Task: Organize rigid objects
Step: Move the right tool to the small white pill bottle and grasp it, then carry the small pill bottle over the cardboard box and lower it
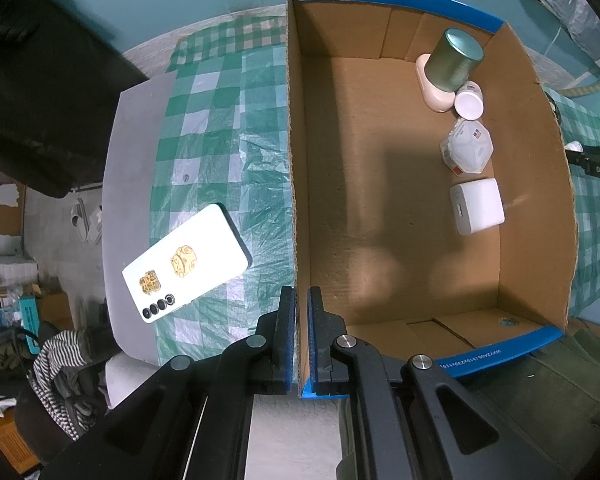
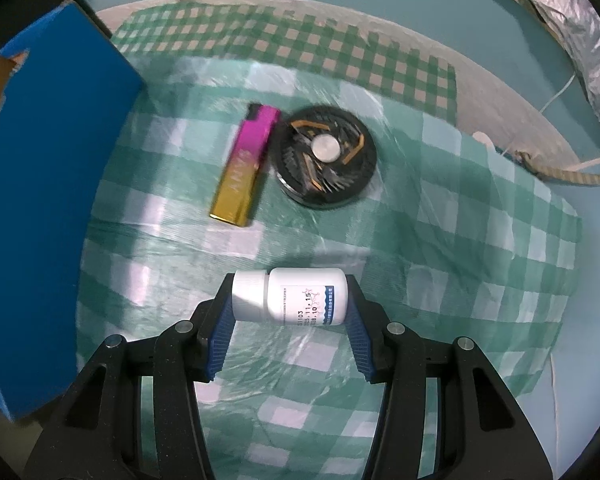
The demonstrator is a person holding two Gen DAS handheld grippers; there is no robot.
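Observation:
My right gripper is shut on a small white pill bottle, gripped end to end with its cap to the left, held above the checked cloth. Beyond it lie a pink-and-gold lighter and a round black disc. My left gripper is shut on the left wall of a cardboard box with blue edges. Inside the box sit a green tin, a pink case, a white bottle, a folded mask and a white charger. A white phone lies left of the box.
The green-and-white checked cloth covers the table under a clear plastic sheet. The box's blue outer wall rises at the left of the right wrist view. A striped garment and clutter lie off the table's edge. A rope lies at the far right.

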